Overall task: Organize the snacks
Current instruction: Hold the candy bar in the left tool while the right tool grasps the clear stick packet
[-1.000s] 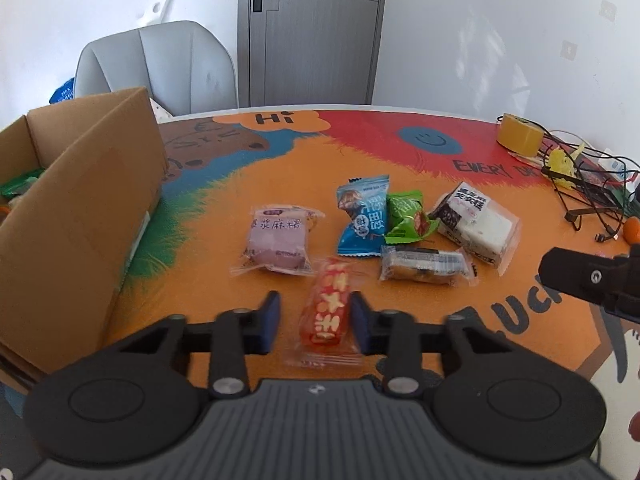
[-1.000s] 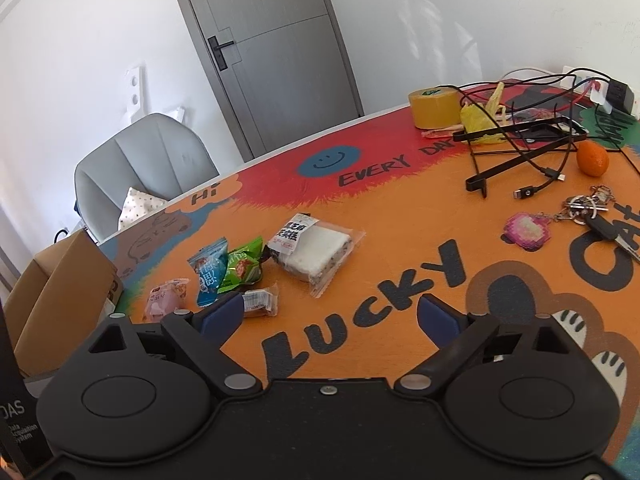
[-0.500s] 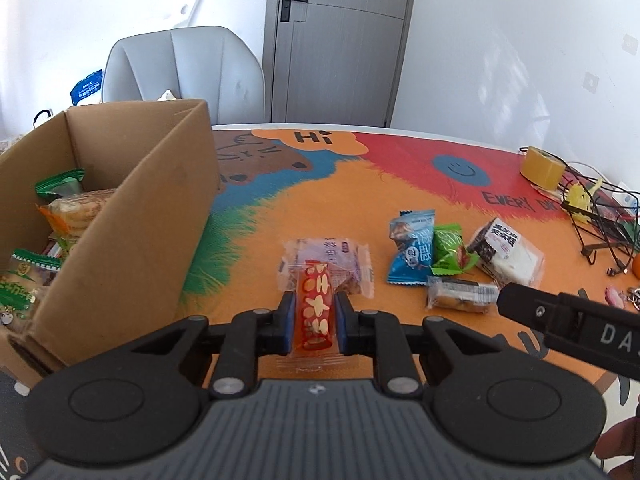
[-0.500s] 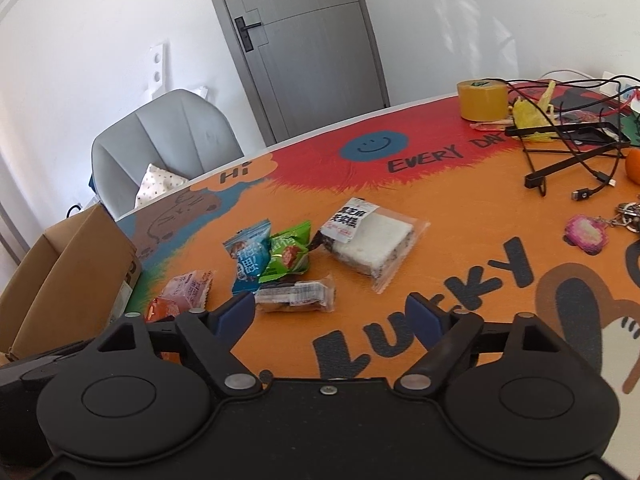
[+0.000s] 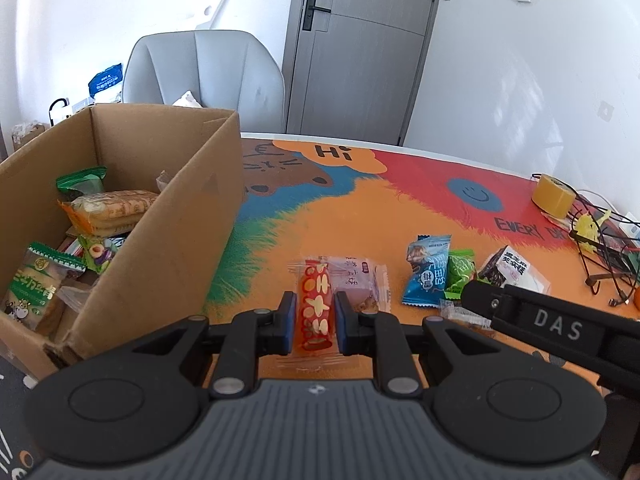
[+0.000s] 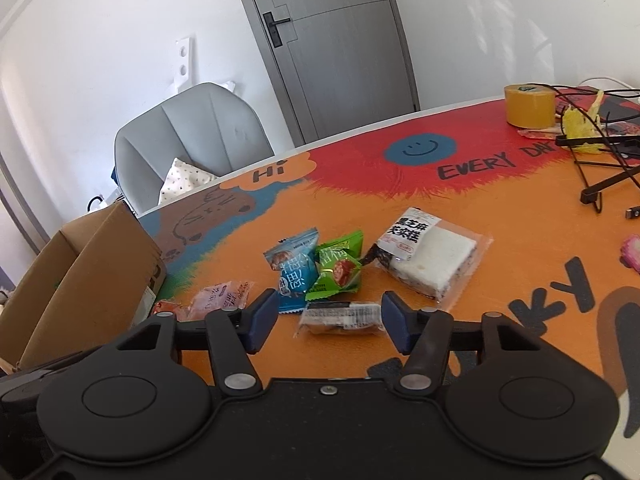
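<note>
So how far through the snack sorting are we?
Partway. Several packets already lie in the cardboard box. The left gripper is shut on the red snack bar. The open right gripper flanks the clear-wrapped bar. Pink packet, blue packet, green packet and sandwich cake remain on the table.

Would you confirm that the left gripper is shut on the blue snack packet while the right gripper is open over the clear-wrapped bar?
Not quite: the left wrist view shows the left gripper shut on the red snack packet; the blue snack packet lies on the table. The right gripper is open over the clear-wrapped bar.
</note>
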Tool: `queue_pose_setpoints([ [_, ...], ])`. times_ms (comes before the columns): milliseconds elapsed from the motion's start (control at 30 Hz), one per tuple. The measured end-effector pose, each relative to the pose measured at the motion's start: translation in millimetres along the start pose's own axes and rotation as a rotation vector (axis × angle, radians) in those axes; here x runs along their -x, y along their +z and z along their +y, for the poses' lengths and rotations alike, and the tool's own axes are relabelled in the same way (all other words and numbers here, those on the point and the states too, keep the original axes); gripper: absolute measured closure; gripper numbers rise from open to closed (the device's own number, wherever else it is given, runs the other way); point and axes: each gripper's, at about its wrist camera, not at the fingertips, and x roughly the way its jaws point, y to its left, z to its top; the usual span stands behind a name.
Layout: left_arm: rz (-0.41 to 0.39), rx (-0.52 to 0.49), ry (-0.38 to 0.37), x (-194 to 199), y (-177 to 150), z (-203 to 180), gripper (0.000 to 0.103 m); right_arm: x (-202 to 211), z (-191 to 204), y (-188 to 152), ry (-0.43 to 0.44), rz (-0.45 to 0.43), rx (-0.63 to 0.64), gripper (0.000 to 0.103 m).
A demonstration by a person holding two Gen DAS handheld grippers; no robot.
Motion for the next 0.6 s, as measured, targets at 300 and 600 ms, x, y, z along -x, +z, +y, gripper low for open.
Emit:
queue_pose_setpoints([
  [300,0.017,0.027,0.011,-9,0,4,0.085,-16,5,5,0.016,-0.014,0.019,0.048],
  [600,0.025,0.027,0.002,-13,-3,3,0.088,-22,-1,-8,-0.011,0.048,0.009,0.048],
])
